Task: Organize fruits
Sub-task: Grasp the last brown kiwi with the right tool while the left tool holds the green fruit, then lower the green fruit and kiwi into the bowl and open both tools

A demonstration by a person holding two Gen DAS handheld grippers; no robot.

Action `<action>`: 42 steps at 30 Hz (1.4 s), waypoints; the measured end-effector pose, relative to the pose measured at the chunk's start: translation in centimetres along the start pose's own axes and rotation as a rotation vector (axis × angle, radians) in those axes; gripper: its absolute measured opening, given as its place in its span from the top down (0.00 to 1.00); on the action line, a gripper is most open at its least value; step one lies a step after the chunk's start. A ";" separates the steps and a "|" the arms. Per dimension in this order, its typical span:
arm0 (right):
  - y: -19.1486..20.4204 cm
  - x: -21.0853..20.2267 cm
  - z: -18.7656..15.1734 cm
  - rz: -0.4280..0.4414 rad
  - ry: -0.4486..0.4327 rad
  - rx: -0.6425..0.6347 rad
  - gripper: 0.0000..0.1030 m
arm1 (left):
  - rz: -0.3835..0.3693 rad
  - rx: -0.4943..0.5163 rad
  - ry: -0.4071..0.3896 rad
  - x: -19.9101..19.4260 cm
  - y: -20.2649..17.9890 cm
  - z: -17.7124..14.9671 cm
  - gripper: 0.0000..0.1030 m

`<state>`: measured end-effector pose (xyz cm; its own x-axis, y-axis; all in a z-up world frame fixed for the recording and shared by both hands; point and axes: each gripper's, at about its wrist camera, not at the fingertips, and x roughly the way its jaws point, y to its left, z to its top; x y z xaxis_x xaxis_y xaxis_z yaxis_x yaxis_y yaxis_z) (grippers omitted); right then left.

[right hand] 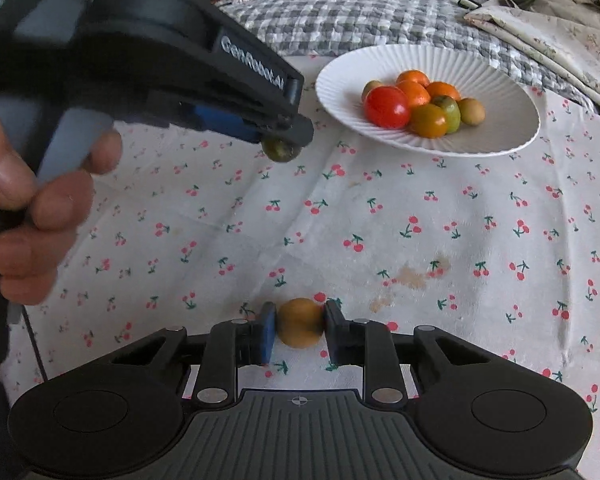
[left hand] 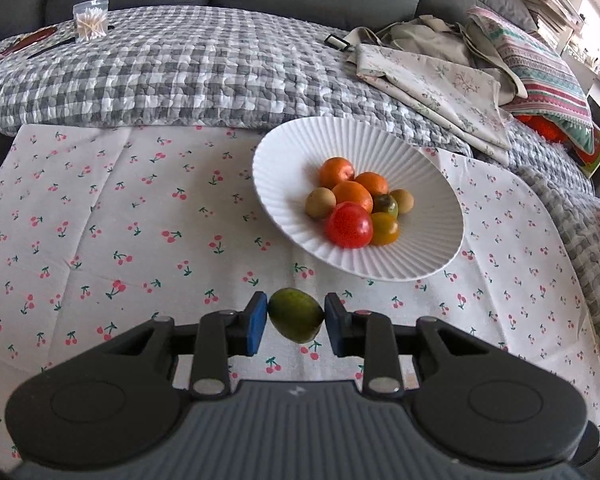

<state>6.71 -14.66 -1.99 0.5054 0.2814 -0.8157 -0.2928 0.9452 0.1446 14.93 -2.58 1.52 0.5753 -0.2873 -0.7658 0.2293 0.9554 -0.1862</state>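
Note:
A white ribbed plate (left hand: 432,184) (right hand: 500,80) holds several fruits: orange tangerines (left hand: 352,194), a red tomato (left hand: 349,225) (right hand: 387,107), yellow-green tomatoes and small brown fruits. My left gripper (left hand: 296,318) is shut on a green fruit (left hand: 296,315) and holds it above the cherry-print cloth, short of the plate. It also shows in the right wrist view (right hand: 283,148), left of the plate. My right gripper (right hand: 300,324) is shut on a yellow-brown round fruit (right hand: 300,322) low over the cloth.
The cherry-print cloth (left hand: 120,220) lies over a grey checked quilt (left hand: 180,64). Folded fabrics and a striped cushion (left hand: 540,68) lie at the right. A jar of cotton swabs (left hand: 91,20) stands at the far left. A brown stain (right hand: 412,278) marks the cloth.

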 end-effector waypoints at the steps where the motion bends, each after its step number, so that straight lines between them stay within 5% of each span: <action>1: 0.0 -0.1 0.0 -0.005 -0.006 -0.003 0.76 | 0.000 0.001 -0.001 0.0 -0.1 0.0 0.71; 42: -9.0 -6.2 4.4 -0.146 -0.304 0.284 0.76 | -0.077 0.038 -0.177 1.2 -2.1 3.6 0.71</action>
<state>9.84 -24.18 4.22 0.7531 0.1376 -0.6433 0.0126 0.9747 0.2233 17.92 -5.20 3.21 0.6837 -0.3699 -0.6291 0.3052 0.9279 -0.2139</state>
